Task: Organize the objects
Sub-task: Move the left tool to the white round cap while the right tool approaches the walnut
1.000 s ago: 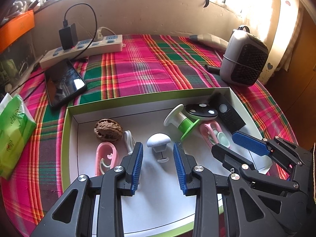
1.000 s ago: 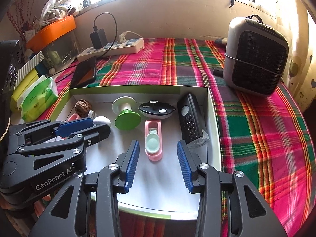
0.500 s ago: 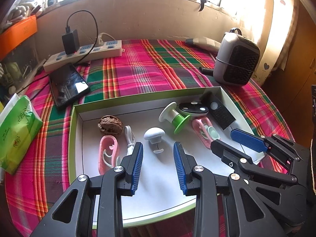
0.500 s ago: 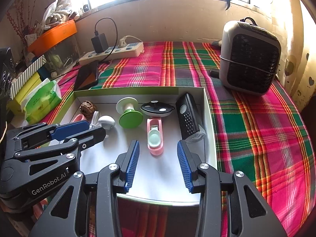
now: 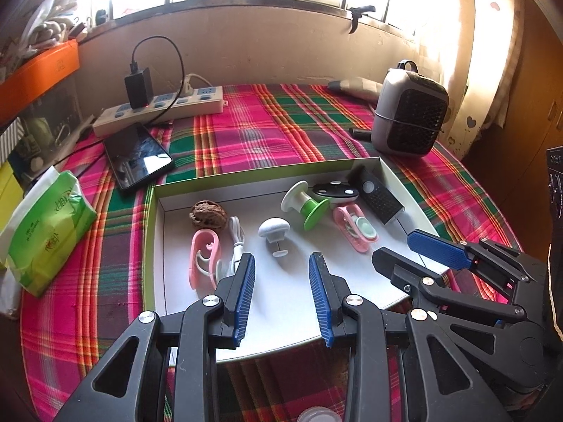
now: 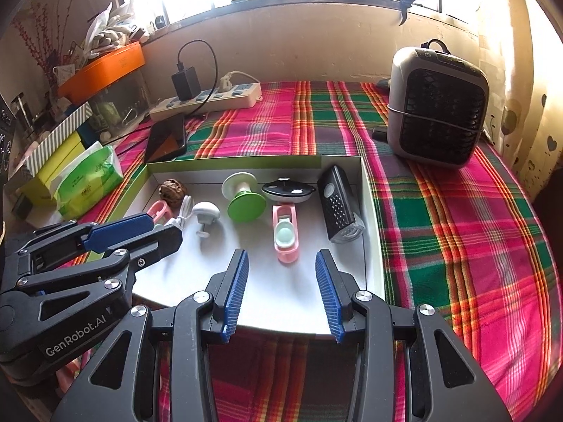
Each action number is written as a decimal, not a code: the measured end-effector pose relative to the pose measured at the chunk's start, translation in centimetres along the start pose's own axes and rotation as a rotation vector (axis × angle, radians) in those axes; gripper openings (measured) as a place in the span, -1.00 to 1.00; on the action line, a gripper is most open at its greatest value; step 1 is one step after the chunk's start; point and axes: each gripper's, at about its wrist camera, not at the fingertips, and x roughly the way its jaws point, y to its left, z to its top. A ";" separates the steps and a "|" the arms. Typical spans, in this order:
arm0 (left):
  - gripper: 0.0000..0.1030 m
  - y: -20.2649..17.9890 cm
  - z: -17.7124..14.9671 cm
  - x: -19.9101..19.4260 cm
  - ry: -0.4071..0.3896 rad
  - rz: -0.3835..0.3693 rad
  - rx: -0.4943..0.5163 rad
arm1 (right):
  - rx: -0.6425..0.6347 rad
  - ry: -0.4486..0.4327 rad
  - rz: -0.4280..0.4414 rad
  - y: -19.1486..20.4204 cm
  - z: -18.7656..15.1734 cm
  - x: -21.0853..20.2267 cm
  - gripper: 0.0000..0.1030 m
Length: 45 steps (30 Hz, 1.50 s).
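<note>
A shallow white box with a green rim [image 5: 242,173] [image 6: 246,159] lies on the plaid cloth. It holds a walnut [image 5: 207,213] [image 6: 171,190], a pink clip [image 5: 204,256], a white cable [image 5: 236,235], a white mushroom knob [image 5: 274,228] [image 6: 206,211], a green and white spool [image 5: 305,204] [image 6: 243,197], a black oval disc [image 5: 335,190] [image 6: 288,190], a pink holder [image 5: 355,227] [image 6: 285,232] and a black device [image 5: 380,198] [image 6: 338,207]. My left gripper [image 5: 281,263] [image 6: 158,230] is open and empty above the box's near edge. My right gripper [image 6: 280,260] [image 5: 397,251] is open and empty beside it.
A grey heater [image 5: 410,112] [image 6: 438,105] stands at the back right. A power strip with a charger [image 5: 162,107] [image 6: 207,100] and a phone [image 5: 137,156] [image 6: 167,137] lie at the back left. A green tissue pack [image 5: 45,232] [image 6: 88,179] lies left of the box.
Both grippers have drawn back and up from the box, so more of the table shows. Both stay open and empty. Nothing in the box has moved.
</note>
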 end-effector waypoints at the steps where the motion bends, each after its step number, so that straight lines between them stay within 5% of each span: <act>1: -0.42 0.0 -0.1 -0.2 -0.002 -0.002 0.000 | 0.001 -0.002 0.001 0.0 -0.1 -0.1 -0.20; 22: -0.42 0.2 -3.7 -3.3 -0.034 0.022 -0.023 | 0.001 -0.035 0.026 0.8 -2.7 -3.0 -0.20; 45: -0.42 0.2 -8.6 -4.7 0.005 -0.148 0.007 | 0.002 -0.036 0.074 1.0 -5.8 -4.0 -0.19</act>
